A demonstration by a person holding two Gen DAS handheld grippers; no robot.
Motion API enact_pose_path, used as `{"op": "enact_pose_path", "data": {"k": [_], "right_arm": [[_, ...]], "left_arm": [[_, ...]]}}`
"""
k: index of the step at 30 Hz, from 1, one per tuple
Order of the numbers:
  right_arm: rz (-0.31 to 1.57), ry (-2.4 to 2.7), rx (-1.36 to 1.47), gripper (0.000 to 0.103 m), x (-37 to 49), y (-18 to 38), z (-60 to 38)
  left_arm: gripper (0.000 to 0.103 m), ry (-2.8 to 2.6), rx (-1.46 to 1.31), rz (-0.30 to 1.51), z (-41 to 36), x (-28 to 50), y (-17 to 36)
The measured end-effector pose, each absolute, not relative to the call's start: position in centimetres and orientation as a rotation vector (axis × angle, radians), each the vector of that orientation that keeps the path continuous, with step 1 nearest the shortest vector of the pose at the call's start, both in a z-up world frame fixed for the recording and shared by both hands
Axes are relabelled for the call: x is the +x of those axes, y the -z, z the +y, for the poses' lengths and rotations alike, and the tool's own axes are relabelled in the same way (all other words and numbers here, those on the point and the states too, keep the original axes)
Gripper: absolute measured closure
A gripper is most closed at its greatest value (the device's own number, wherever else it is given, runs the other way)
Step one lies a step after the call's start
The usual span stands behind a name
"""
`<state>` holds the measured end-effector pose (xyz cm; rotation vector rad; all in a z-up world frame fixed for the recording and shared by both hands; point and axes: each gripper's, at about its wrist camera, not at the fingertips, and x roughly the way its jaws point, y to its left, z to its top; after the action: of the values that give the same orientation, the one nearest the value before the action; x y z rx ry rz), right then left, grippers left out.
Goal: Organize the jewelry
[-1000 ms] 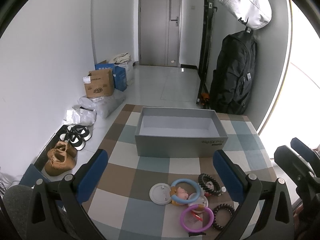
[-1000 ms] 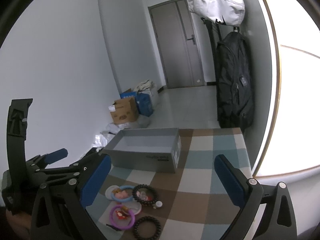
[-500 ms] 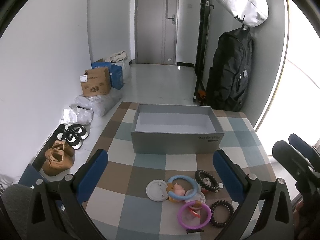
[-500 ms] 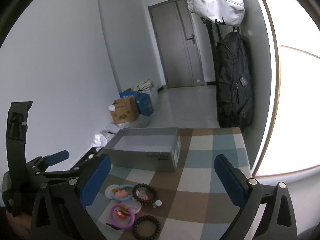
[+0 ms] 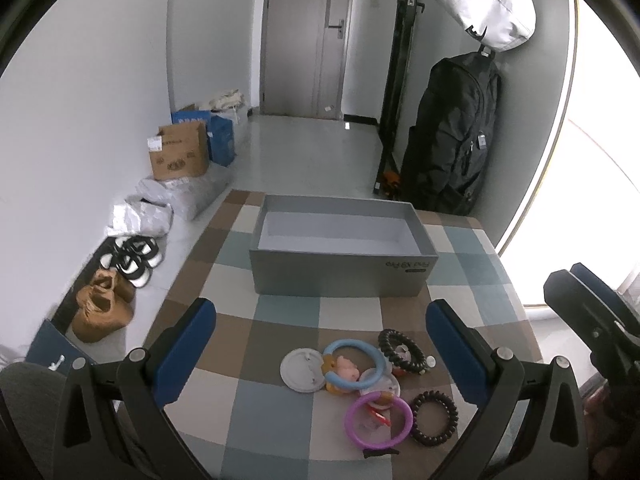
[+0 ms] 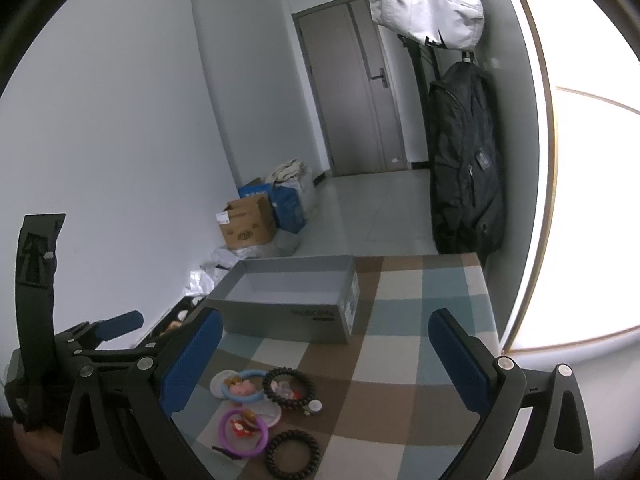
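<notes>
Both pairs of jaws stand wide apart and hold nothing: the left gripper (image 5: pixel 320 344) hangs above the near edge of the checked tablecloth (image 5: pixel 280 312), and the right gripper (image 6: pixel 324 356) hangs beside it, a little to the right, with its blue pads framing the same patch of cloth. Between and just below the left gripper's fingers lies the jewelry in a loose heap: a blue ring (image 5: pixel 356 364) resting partly on a white disc (image 5: pixel 301 371), a purple ring (image 5: pixel 378 418) nearer the table edge, a dark bead bracelet (image 5: pixel 401 350) behind them and a second dark bracelet (image 5: pixel 434 418) just beside the purple ring. Small pink and orange charms sit inside and under the rings; I cannot tell what they are. Farther out stands the open grey box (image 5: pixel 340 276), empty as far as can be seen, well apart from the heap. Nothing appears sorted yet, so the first pick is likely next. The risk lies in the overlap: closing on one ring may drag the disc or a charm with it, and the pieces nearest the edge could be nudged off the table. The thin, flat rings may also slip from the pads if gripped from above rather than across the band.
</notes>
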<state>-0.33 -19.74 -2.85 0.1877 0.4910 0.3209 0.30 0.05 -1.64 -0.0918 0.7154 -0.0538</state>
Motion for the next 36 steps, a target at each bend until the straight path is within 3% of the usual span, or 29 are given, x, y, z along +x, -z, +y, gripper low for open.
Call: {"op": "enact_pose_path", "data": {"k": [11,13,18,23,35,36], "right_arm": [[0.523,-0.303,0.225,0.000,0.2,3.0,-20.7],[0.533,-0.301,0.233,0.000,0.4,3.1,-20.9],[0.538,-0.298,0.245,0.000,0.5,3.2,-21.5],[0.546,-0.294,0.273,0.000,0.7,3.4,-22.1],[0.553,-0.302,0.297,0.000,0.8,3.5,-22.7],[0.552,-0.302,0.296,0.000,0.9,3.5,-22.7]], "left_arm": [[0.001,0.141,-0.206,0.872,2.1,0.9,2.9],[0.010,0.172,-0.205,0.906,1.9,0.6,3.4],[0.014,0.258,-0.213,1.013,1.1,-0.1,4.8],[0.042,0.318,-0.221,1.117,0.3,-0.3,6.3],[0.077,0.356,-0.262,1.212,0.4,-0.4,8.0],[0.084,0.358,-0.260,1.214,0.5,-0.2,8.3]]}}
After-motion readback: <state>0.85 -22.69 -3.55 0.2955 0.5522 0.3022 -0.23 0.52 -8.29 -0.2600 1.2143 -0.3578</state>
